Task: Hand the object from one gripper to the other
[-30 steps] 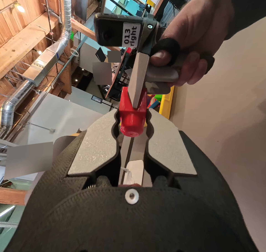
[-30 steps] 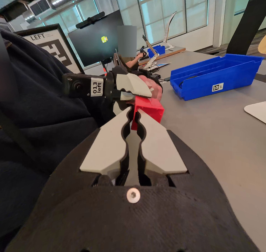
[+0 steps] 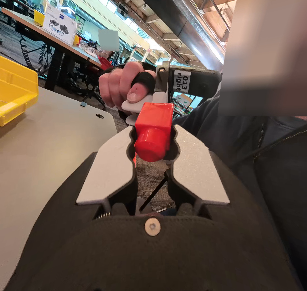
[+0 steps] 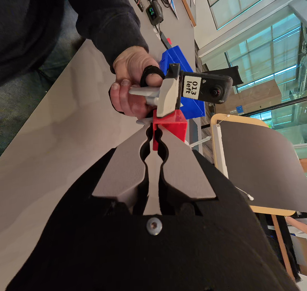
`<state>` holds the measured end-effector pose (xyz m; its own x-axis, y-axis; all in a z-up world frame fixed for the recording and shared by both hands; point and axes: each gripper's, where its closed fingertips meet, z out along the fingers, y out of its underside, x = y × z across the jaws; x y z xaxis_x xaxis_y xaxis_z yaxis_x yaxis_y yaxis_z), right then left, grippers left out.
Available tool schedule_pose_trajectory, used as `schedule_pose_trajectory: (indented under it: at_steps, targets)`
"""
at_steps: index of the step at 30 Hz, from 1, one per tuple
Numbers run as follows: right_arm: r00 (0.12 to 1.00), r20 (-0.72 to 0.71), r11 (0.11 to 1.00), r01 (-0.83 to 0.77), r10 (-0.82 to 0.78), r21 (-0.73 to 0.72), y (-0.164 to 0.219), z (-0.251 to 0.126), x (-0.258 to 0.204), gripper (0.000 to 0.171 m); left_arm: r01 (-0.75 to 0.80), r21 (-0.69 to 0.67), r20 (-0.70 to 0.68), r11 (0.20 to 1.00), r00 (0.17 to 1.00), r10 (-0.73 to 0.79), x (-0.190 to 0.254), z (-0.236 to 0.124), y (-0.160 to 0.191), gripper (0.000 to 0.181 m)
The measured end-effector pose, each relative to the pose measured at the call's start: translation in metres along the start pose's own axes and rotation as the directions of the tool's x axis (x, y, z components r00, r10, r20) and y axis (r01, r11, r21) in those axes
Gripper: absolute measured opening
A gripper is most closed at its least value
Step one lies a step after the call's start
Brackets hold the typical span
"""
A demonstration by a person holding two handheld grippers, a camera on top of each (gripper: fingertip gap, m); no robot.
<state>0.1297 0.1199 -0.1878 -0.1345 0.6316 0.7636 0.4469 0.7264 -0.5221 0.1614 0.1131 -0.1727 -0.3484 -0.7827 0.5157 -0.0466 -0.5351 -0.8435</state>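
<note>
Left tool (image 3: 153,143), seen from its own camera: both fingers are closed on the round stub of the red block (image 3: 153,130), which sits in the scalloped notches near the fingertips. The notches suit a cylinder, so this end probably gives the firmer seat.

Right tool (image 4: 155,137), seen from its own camera: its fingers are pinched on a thin red plate that juts from the block's (image 4: 171,126) opposite end. The two tools meet nearly nose to nose and at a twist to one another, each taking a different part of the block, so neither blocks the other's fingers. With both gripping at once, the handover appears to be at its shared-hold stage; which tool is giving cannot be told.

The block is held in the air between the tools, above and beside the edge of the grey desk (image 3: 49,150). It is glossy red plastic: a square-sided body, a short round stub at one end, and a flat plate at the other.

Farther out: a hand (image 3: 119,87) behind the right tool, a yellow bin (image 3: 15,90) left of the left tool, a blue bin (image 4: 187,107) beyond the right one.
</note>
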Motion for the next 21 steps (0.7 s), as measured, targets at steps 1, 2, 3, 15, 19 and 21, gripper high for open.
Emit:
schedule_pose_trajectory:
  at_steps: [1,2,3,15,19,21]
  targets:
    - [1.0,-0.005,1.0,-0.007,0.007,0.001,0.001,0.0,0.001,0.007,-0.006,0.004,0.003,1.0,1.0,0.006,0.0,0.0,0.0,0.039]
    - [1.0,-0.011,1.0,-0.011,0.011,-0.006,0.003,0.001,0.002,0.01,-0.021,0.01,0.02,1.0,1.0,0.021,-0.001,-0.001,-0.001,0.037]
    - [1.0,-0.008,1.0,-0.017,0.017,-0.014,0.005,0.001,0.001,0.013,-0.036,0.008,0.04,0.999,0.999,0.036,-0.003,-0.002,-0.001,0.036]
    - [0.858,0.059,0.854,-0.513,0.51,0.087,0.016,-0.017,0.005,0.041,-0.567,-0.395,0.424,0.723,0.585,0.691,-0.032,-0.034,-0.021,0.037]
    - [0.611,0.168,0.573,-0.788,0.774,0.227,0.018,-0.025,0.023,0.038,-0.647,-0.633,0.382,0.426,0.218,0.898,-0.037,-0.039,-0.027,0.036]
    - [0.498,0.246,0.446,-0.862,0.831,0.239,0.019,-0.025,0.024,0.044,-0.647,-0.696,0.339,0.31,0.085,0.937,-0.037,-0.039,-0.028,0.036]
